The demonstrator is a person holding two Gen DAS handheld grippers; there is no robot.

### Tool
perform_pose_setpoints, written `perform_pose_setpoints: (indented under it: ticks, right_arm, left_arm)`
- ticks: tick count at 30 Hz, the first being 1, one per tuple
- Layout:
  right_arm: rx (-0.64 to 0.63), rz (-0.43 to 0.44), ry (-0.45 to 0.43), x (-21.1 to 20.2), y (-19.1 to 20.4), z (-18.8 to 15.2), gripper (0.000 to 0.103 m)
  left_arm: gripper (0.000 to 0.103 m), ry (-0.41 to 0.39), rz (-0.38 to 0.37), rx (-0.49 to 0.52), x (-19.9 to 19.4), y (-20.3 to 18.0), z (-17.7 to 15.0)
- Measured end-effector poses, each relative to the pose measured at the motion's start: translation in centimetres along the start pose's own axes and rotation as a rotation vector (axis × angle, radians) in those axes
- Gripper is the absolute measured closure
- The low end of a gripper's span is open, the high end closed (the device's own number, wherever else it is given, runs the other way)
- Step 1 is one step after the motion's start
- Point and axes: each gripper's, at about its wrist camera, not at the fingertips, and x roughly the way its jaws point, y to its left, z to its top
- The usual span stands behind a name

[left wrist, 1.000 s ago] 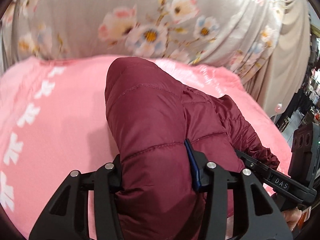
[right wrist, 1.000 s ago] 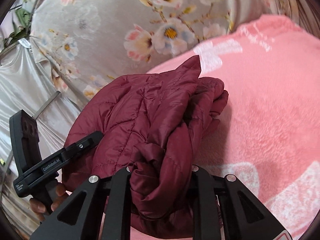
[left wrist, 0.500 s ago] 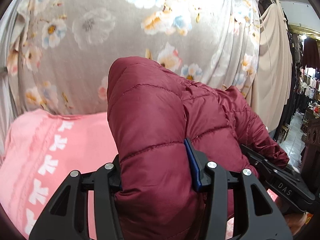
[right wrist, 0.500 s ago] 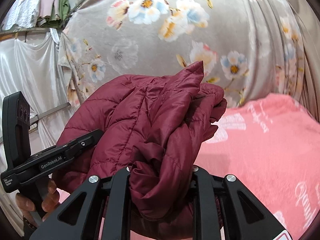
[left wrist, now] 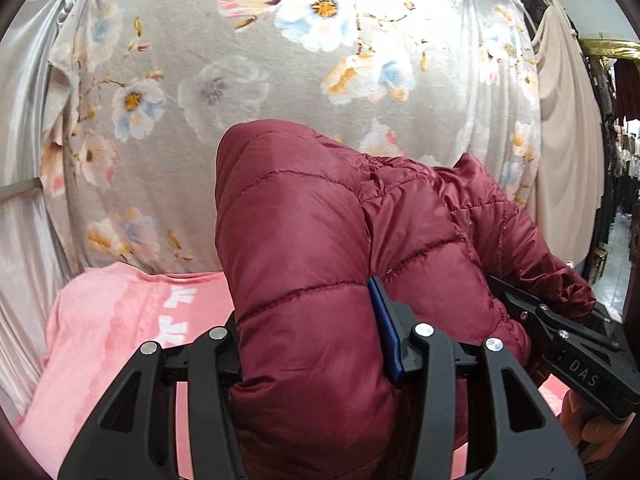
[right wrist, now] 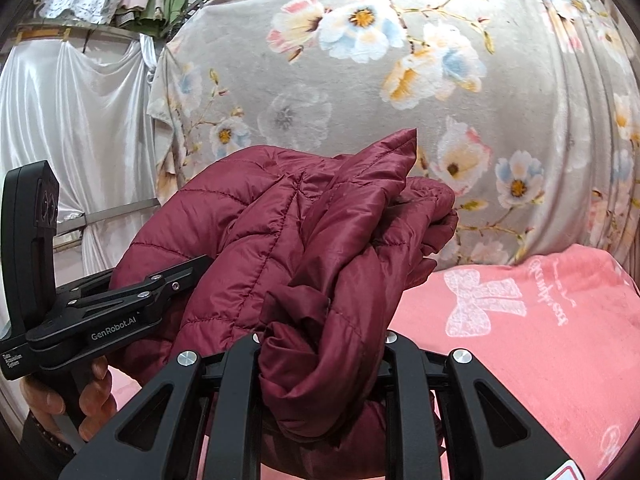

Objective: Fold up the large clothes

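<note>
A maroon quilted puffer jacket (left wrist: 304,240) is bunched up and held in the air by both grippers, above a pink blanket (left wrist: 112,320). My left gripper (left wrist: 312,336) is shut on a thick padded fold of it. My right gripper (right wrist: 320,344) is shut on a crumpled fold of the same jacket (right wrist: 280,240). The right gripper also shows at the right edge of the left wrist view (left wrist: 568,344), and the left gripper at the left of the right wrist view (right wrist: 120,304). The jacket hides the fingertips of both.
A grey floral blanket (left wrist: 280,80) hangs as a backdrop behind the pink blanket (right wrist: 540,340). White satin cloth (right wrist: 72,120) hangs at the left. Beige hanging clothes (left wrist: 568,140) and a shop aisle lie at the right.
Both grippers have lifted the jacket up off the pink blanket. The views have tilted upward, so the floral backdrop now fills most of each frame. The grips have not changed.
</note>
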Motion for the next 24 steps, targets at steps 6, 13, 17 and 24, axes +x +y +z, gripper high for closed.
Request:
perform_pose_setpoints:
  ticks: [6, 13, 17, 24]
  right_arm:
    - [-0.046, 0.019, 0.013, 4.7, 1.9, -0.3, 0.085]
    - [-0.076, 0.018, 0.056, 10.6, 2.2, -2.6, 0.085]
    - [-0.069, 0.01, 0.098, 13.8, 1.3, -4.3, 0.085]
    - [-0.06, -0.016, 0.178, 18.6, -0.3, -7.8, 0.085]
  left_arm:
    - [0.057, -0.006, 0.036, -0.004, 2.4, 3.4, -0.7]
    - [0.057, 0.037, 0.046, -0.007, 7.6, 6.7, -3.1]
    - [0.057, 0.077, 0.051, -0.011, 10.9, 7.6, -4.9]
    - [0.057, 0.142, 0.042, -0.033, 16.3, 8.7, -8.7]
